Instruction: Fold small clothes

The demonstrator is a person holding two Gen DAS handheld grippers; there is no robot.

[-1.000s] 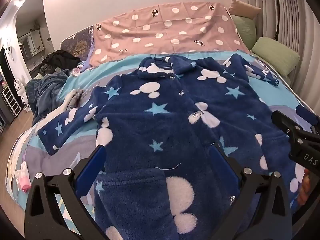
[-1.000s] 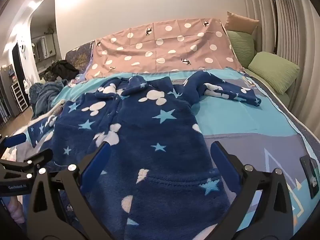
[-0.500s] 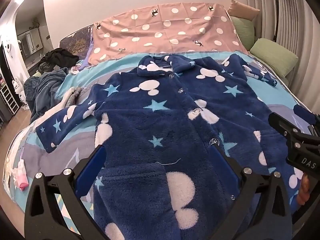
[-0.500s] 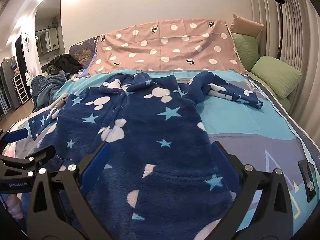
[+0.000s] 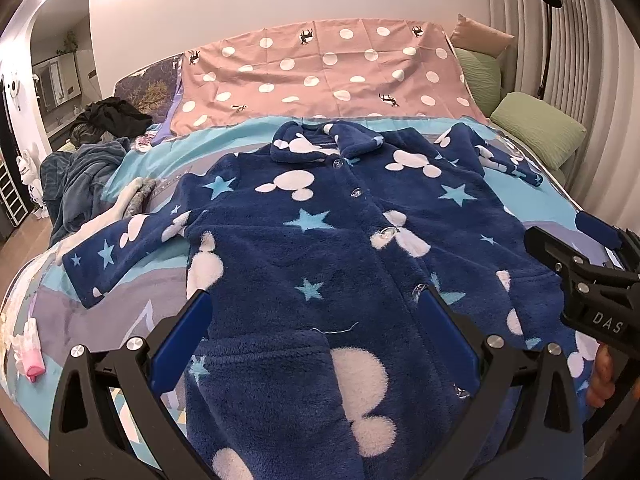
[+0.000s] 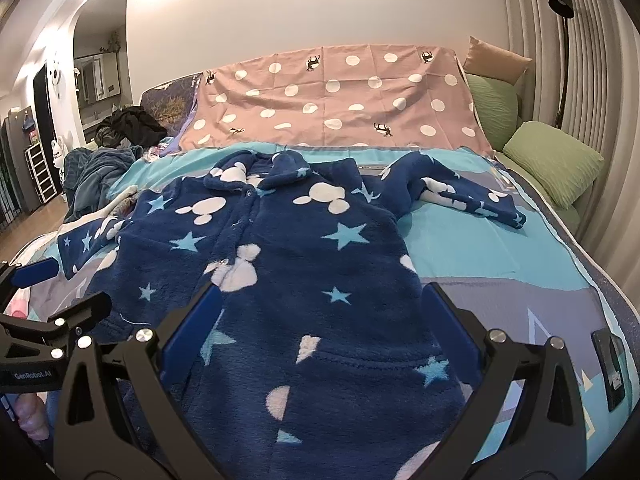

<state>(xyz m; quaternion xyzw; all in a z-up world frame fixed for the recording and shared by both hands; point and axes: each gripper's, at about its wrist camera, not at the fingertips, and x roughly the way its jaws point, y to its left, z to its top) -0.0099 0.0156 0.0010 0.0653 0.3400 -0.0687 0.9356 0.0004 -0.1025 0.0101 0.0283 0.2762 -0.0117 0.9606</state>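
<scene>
A navy fleece button-up top (image 5: 312,240) with white mouse heads and light blue stars lies flat, front up, on the bed, sleeves spread to both sides. It also shows in the right wrist view (image 6: 288,264). My left gripper (image 5: 316,332) is open and empty, held over the lower hem's left half. My right gripper (image 6: 320,328) is open and empty over the hem's right half. Each gripper shows at the edge of the other's view.
The bed (image 6: 500,240) has a light blue and grey sheet. A pink dotted cloth (image 5: 320,76) covers the headboard. Green pillows (image 6: 552,160) lie at the right. Dark clothes (image 5: 80,176) are heaped at the left. A small pink item (image 5: 30,356) lies near the left edge. A phone (image 6: 610,364) lies at the right.
Both grippers have risen and drawn back a little from the top, so more of it shows. The top itself has not moved. Both stay open.
</scene>
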